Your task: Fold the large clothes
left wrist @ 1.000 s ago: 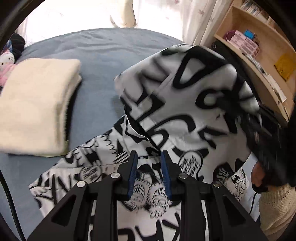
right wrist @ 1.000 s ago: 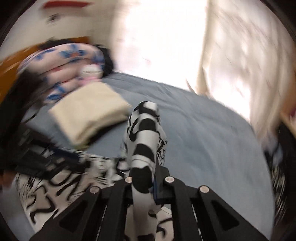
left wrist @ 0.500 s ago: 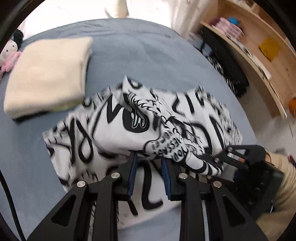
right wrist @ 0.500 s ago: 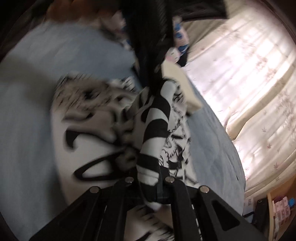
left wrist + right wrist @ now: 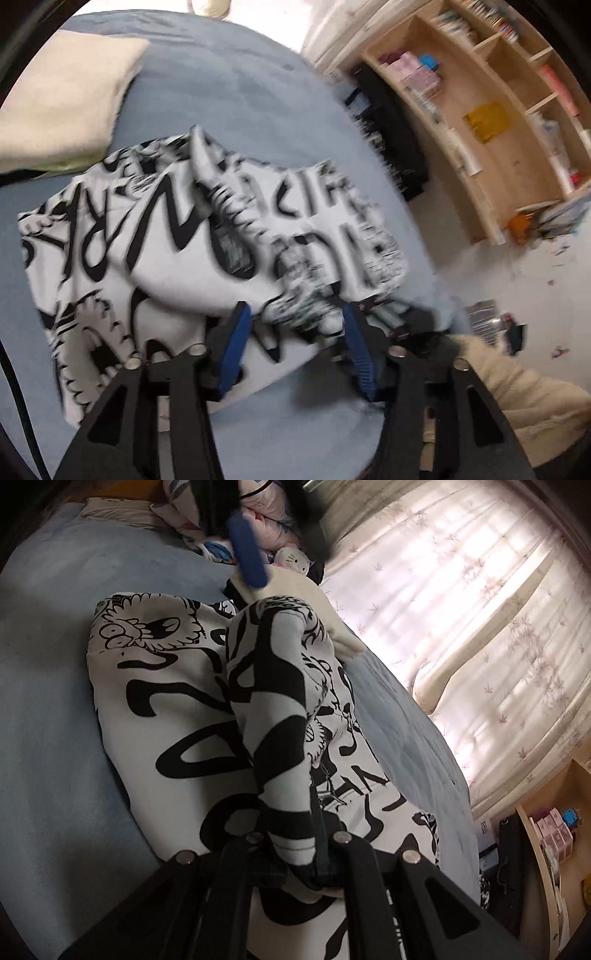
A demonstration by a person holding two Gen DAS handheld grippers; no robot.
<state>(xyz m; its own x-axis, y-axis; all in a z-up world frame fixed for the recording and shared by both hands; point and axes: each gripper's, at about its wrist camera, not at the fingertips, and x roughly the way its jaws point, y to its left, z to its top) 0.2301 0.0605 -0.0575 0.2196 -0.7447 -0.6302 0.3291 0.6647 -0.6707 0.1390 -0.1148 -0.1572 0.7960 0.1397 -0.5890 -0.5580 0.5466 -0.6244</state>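
Now left gripper jaws have just been opening, letting the printed garment go, frame centre; right gripper clamps a fold. Halving nearly laid.

You work on a bed with a blue-grey sheet. The black-and-white printed garment lies folded over on it, bunched along its near edge. A folded cream towel sits just beyond the garment, at the far left, edges about touching. In the right wrist view a patterned pillow and a small plush toy lie near the head end. Beside the bed: pale floor, wooden shelf.
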